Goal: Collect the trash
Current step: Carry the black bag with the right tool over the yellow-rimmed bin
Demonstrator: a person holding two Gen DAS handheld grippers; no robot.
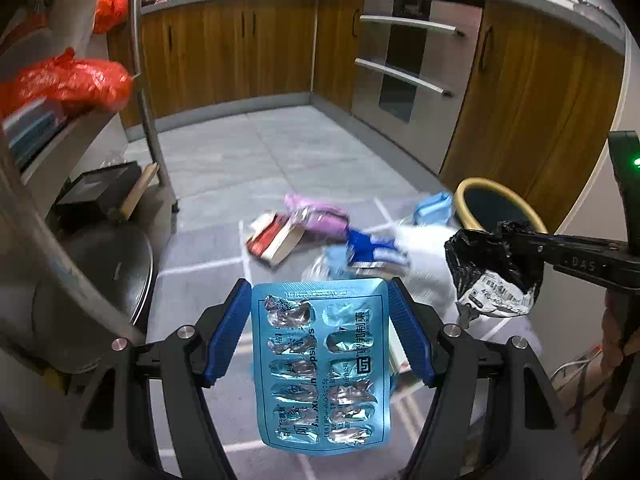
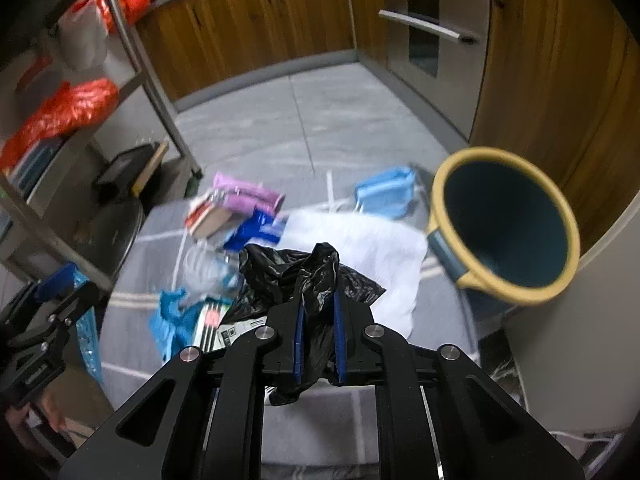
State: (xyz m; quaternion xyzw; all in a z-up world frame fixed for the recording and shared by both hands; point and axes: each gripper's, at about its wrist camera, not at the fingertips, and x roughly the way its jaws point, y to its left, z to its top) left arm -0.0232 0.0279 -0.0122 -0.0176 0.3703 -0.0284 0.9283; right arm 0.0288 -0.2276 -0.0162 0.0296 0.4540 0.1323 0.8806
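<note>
My left gripper point(image 1: 319, 285) is shut on a light blue blister pack point(image 1: 320, 364), whose side edges sit against the blue pads. The pack hangs above the floor. My right gripper point(image 2: 319, 297) is shut on a crumpled black plastic bag point(image 2: 280, 272), which the left wrist view shows at the right point(image 1: 488, 268). A dark bin with a yellow rim point(image 2: 500, 154) stands to the right of the bag. On the grey floor lie a pink pouch point(image 2: 248, 196), a red and white box point(image 1: 272, 240), a dark blue wrapper point(image 1: 368, 244), a light blue pack point(image 2: 384, 192) and a white sheet point(image 2: 360, 248).
A metal shelf rack point(image 1: 148, 120) with red plastic bags point(image 1: 72, 84) stands at the left, with a round dark lid point(image 1: 108, 272) at its foot. Wooden cabinets point(image 1: 240, 52) and an oven front point(image 1: 404, 64) close off the back and right. Cables lie at the far right.
</note>
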